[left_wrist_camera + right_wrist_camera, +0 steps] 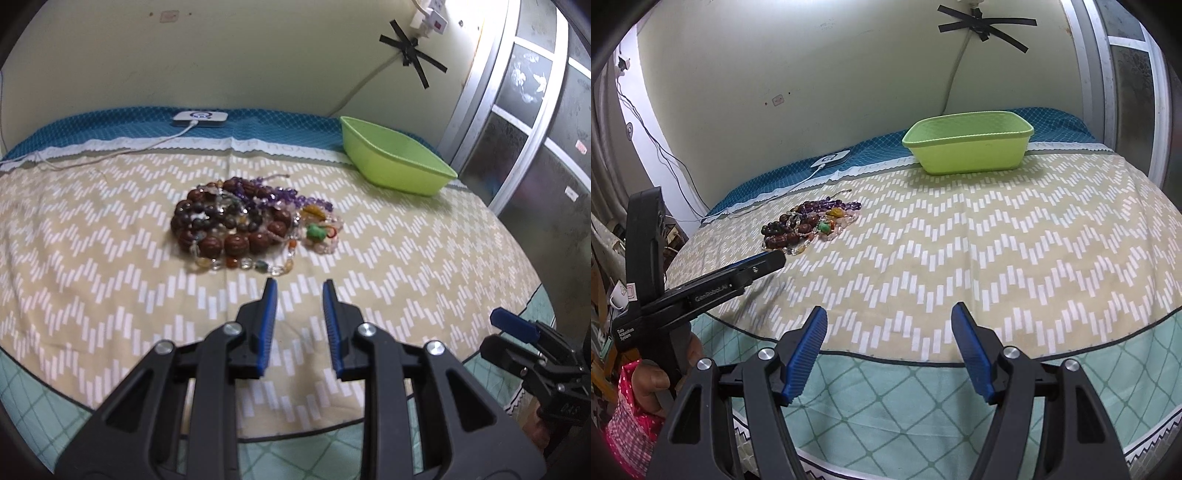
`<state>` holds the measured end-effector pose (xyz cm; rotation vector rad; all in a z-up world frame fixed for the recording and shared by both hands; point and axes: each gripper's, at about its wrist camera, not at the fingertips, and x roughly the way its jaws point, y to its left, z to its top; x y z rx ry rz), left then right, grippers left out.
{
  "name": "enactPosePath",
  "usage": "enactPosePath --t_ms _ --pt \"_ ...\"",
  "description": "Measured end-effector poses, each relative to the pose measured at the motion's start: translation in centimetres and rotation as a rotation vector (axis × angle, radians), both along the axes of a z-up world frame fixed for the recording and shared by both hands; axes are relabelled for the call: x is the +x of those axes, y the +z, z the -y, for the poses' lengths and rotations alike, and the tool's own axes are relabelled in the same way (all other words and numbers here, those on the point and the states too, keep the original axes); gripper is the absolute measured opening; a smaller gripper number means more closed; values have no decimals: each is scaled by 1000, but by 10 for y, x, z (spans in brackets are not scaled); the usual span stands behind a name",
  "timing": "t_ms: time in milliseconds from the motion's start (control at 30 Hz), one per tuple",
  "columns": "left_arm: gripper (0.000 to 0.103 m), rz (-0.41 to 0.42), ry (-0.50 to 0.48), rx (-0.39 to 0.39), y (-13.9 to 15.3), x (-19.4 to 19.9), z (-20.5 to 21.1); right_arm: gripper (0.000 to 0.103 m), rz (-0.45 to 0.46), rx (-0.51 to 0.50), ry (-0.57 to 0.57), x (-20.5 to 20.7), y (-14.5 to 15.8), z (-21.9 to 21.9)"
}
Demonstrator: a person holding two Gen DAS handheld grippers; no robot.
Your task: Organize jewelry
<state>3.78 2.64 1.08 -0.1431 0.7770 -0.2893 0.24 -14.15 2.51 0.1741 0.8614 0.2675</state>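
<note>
Two views, taken in turn.

Left wrist view: left gripper (299,286) hangs over the worktop (110,229), which wears a beige zigzag cloth. Jaws stand apart with a narrow gap, nothing between them. Just beyond the tips lies the pile of beaded jewelry (251,227) — large brown beads, purple strands, clear and amber stones, one green piece at its right side. Green plastic tub (395,157) sits at the far right, well apart from the pile; no beads are visible inside it. A small white device (199,118) with a cable rests on the blue cloth at the back. Right gripper (513,323) shows at the lower right edge.

Right wrist view: right gripper (890,314) is over the near edge of the cloth, jaws wide apart and empty. The jewelry (809,225) lies far left of it; the tub (967,144) stands at the back, right of centre. Left gripper (775,260) reaches in from the left — its tips just short of the pile, a hand (650,384) on the handle.
</note>
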Motion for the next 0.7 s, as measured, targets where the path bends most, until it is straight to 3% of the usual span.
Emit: enactPosePath --t_ms 200,333,567,700 --pt "23 1 58 -94 1 -4 -25 47 29 -25 15 12 4 2" --pt "23 -26 79 -134 -3 0 -33 25 35 -21 60 31 4 3" --pt "23 -64 49 -108 -8 8 -24 12 -18 32 192 85 -1 -13" --pt "23 -64 23 -75 -8 9 -18 11 -33 24 294 112 -1 -33"
